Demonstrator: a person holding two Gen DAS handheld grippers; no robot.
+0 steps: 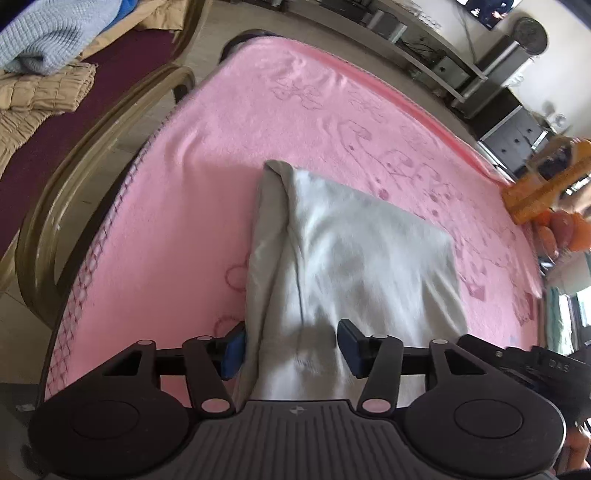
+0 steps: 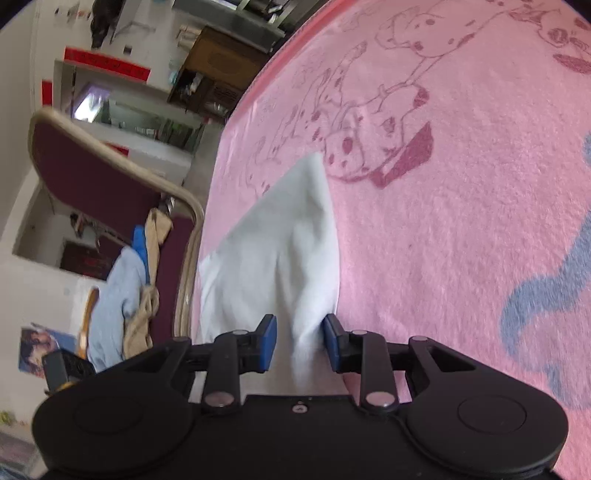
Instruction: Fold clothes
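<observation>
A folded pale grey-white garment (image 1: 354,251) lies on a pink blanket (image 1: 207,155) that covers the table. My left gripper (image 1: 291,347) is open, its blue pads wide apart on either side of the garment's near end. In the right wrist view the same garment (image 2: 280,251) runs between the pads of my right gripper (image 2: 300,341). Those pads stand apart with a bunched fold of cloth between them; the right pad touches the cloth, the left pad shows a gap.
A wooden chair with a maroon seat (image 1: 85,122) stands left of the table, holding a tan jacket (image 1: 40,96) and a pale blue knit (image 1: 48,33). Shelving and speakers (image 1: 480,66) line the far wall. An orange object (image 1: 546,184) sits at the table's right edge.
</observation>
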